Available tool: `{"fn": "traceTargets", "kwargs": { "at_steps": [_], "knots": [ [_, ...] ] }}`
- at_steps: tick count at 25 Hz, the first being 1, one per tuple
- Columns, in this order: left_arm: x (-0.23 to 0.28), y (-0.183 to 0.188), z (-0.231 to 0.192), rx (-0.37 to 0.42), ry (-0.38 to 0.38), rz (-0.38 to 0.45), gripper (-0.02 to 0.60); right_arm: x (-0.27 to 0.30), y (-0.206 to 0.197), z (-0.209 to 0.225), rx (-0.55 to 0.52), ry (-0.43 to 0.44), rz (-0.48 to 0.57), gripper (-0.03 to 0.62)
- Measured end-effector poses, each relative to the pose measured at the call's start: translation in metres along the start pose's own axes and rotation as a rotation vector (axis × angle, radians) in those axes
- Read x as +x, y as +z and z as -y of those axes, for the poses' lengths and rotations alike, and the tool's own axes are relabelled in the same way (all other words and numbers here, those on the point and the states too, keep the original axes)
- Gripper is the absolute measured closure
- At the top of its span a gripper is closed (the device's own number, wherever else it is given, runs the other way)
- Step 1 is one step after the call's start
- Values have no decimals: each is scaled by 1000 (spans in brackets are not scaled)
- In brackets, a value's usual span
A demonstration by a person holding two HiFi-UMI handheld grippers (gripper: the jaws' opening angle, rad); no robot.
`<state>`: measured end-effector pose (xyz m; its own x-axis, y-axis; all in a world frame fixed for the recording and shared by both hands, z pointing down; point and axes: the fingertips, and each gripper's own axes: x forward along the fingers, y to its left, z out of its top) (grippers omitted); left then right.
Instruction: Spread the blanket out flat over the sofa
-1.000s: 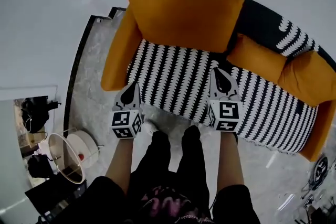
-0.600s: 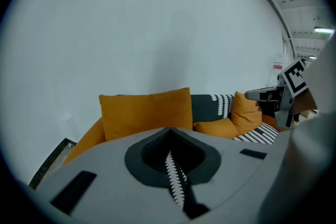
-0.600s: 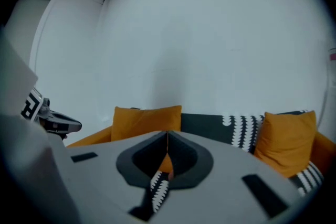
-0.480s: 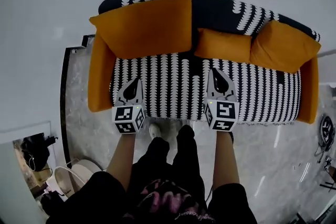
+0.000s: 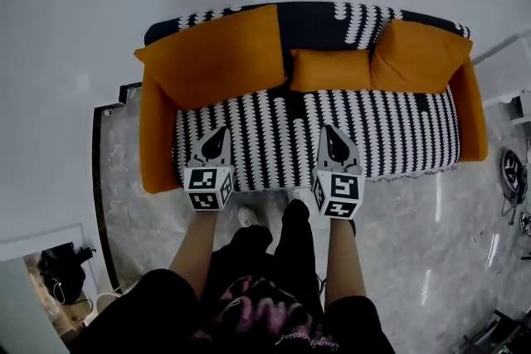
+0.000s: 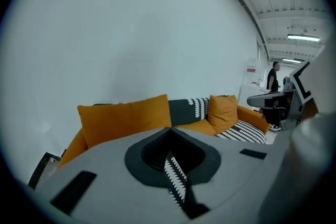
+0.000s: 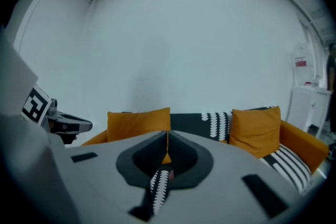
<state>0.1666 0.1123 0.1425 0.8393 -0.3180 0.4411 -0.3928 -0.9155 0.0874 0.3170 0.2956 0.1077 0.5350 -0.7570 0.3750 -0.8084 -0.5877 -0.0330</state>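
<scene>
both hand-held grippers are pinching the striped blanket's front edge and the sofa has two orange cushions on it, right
Not quite. The sofa has three orange cushions, not two: a large cushion at the picture's left, a small cushion in the middle and a third cushion at the right. The head view shows it. The left hand-held gripper and right hand-held gripper do pinch the striped blanket at its front edge.

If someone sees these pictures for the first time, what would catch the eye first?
The orange fabric sofa against the white wall stands out, with a black-and-white patterned blanket draped over its seat and backrest and three orange cushions resting on it. At the seat's front edge, the left gripper and the right gripper are each shut on the blanket's hem.
</scene>
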Motion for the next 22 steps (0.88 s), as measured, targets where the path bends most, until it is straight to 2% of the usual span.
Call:
{"fn": "traceTargets", "kwargs": {
  "at_steps": [4,9,15,22],
  "knots": [
    [-19,30,-4,10,-14,60,572,-15,32,-13,-2,-23,72,571],
    [-62,87,-13,-1,-32,175,572,-39,84,-41,-41,-9,161,571],
    [-106,149,-16,56,-34,300,571,-69,142,-68,-105,6,267,571],
    [-149,201,-17,110,-23,413,571,-100,190,-90,-134,16,365,571]
  ]
}}
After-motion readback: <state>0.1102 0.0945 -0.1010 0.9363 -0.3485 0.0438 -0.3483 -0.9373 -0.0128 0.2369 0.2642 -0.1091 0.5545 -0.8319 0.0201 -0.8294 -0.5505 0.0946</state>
